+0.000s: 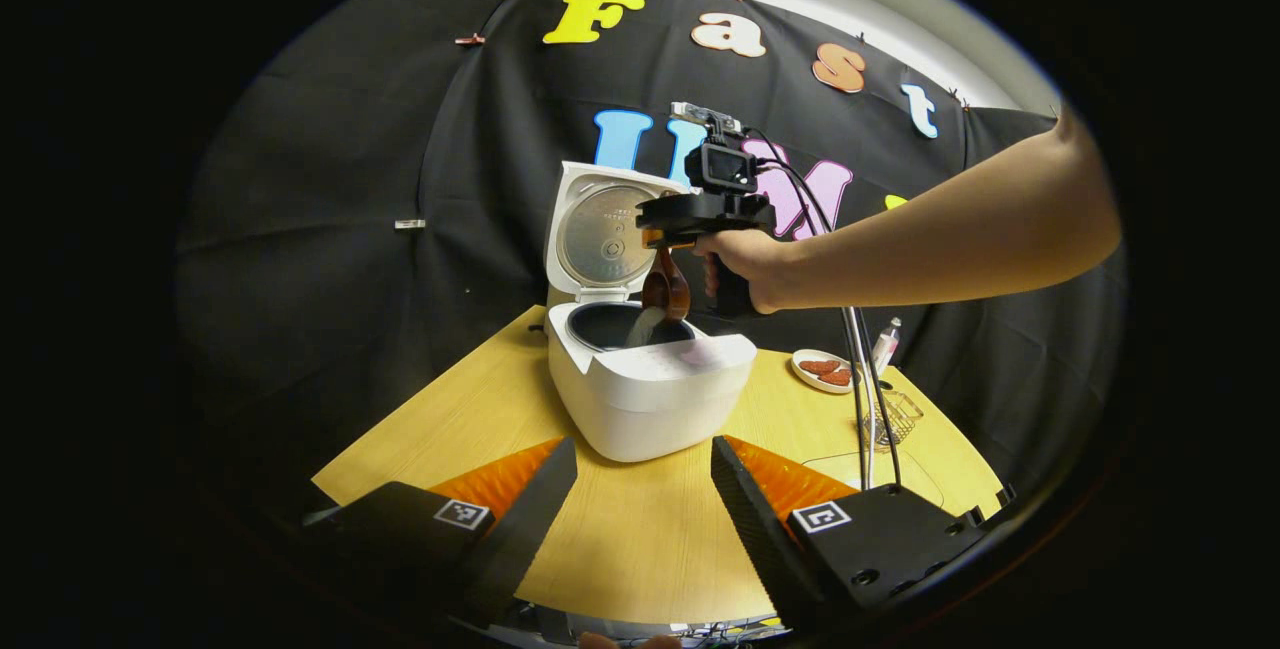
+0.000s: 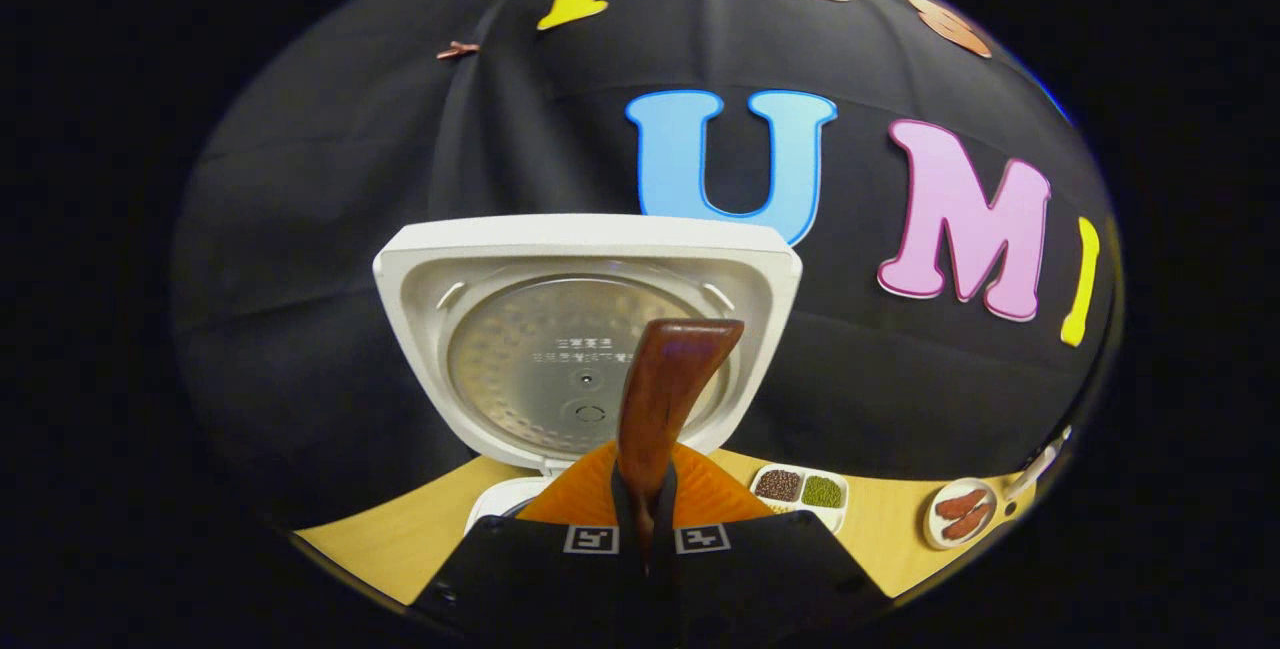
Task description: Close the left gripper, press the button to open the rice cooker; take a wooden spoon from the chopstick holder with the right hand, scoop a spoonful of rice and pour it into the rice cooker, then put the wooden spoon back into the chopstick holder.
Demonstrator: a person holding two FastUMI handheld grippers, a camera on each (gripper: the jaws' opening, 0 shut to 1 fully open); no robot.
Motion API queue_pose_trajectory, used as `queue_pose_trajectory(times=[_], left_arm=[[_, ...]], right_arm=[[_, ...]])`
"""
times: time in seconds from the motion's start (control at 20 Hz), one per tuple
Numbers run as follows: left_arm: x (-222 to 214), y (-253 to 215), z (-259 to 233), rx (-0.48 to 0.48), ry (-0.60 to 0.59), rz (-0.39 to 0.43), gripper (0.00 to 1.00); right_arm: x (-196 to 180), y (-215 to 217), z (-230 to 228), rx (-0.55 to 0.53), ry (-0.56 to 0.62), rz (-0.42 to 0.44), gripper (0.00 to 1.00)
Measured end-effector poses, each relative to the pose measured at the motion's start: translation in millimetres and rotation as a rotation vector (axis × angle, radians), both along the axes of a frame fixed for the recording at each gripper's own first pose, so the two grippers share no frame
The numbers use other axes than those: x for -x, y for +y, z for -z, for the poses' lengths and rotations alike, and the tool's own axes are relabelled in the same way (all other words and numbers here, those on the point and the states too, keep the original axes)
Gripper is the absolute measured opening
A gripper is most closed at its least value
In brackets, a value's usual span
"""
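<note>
Rice cooker [image 1: 640, 384] — white, centre of the wooden table [image 1: 640, 539], lid [image 1: 600, 229] swung fully up at the far side; dark inner pot [image 1: 610, 326] exposed.

Right tongs [image 1: 664, 241] — held by a hand [image 1: 745, 264] directly above the pot. In the right gripper view the two fingers press closed on the handle of the wooden spoon [image 2: 662, 399], which rises between them toward the lid.

Wooden spoon, left gripper view [image 1: 668, 289] — bowl hangs down below the right tongs, long axis near vertical, tipped over the pot's right half. A pale stream of rice [image 1: 645, 326] falls from it into the pot. Judged: the pour is in hand.

Left tongs [image 1: 640, 499] — near edge of the table, fingers spread apart, gripping nothing, pointed at the cooker's front.

Other items — small plate with reddish pieces [image 1: 823, 369] and a wire holder [image 1: 893, 419] to the right; a divided dish of grains [image 2: 802, 491] at the far right.

Coming move, judged: the spoon goes back to the chopstick holder — likely to the right of the cooker, on the right hand's side, though which item it is cannot be told.
</note>
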State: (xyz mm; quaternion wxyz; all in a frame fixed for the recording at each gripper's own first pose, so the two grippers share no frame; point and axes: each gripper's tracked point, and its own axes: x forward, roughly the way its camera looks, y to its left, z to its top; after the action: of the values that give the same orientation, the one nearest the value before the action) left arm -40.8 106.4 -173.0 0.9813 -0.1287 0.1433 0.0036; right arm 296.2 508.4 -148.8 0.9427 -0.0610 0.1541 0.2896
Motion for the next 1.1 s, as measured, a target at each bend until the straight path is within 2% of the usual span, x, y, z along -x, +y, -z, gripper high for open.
queue_pose_trajectory(times=[0.2, 0.7, 0.75, 0.85, 0.9, 1.1], left_arm=[[1, 4, 3, 0.005, 0.003, -0.013, 0.94], [0, 2, 2, 0.017, 0.002, -0.015, 0.94], [1, 1, 2, 0.016, 0.001, -0.013, 0.94], [0, 0, 1, 0.017, 0.0, -0.014, 0.94], [-1, 0, 2, 0.02, 0.002, -0.016, 0.94], [0, -2, -5, 0.024, -0.007, -0.015, 0.94]], right_arm=[[11, 15, 5, 0.154, -0.106, -0.104, 0.06], [35, 31, 12, 0.383, -0.298, -0.269, 0.06], [37, 30, 13, 0.365, -0.282, -0.264, 0.06], [33, 28, 10, 0.256, -0.199, -0.202, 0.09], [29, 23, 7, 0.204, -0.158, -0.163, 0.05], [15, -2, -2, 0.025, 0.002, -0.055, 0.06]])
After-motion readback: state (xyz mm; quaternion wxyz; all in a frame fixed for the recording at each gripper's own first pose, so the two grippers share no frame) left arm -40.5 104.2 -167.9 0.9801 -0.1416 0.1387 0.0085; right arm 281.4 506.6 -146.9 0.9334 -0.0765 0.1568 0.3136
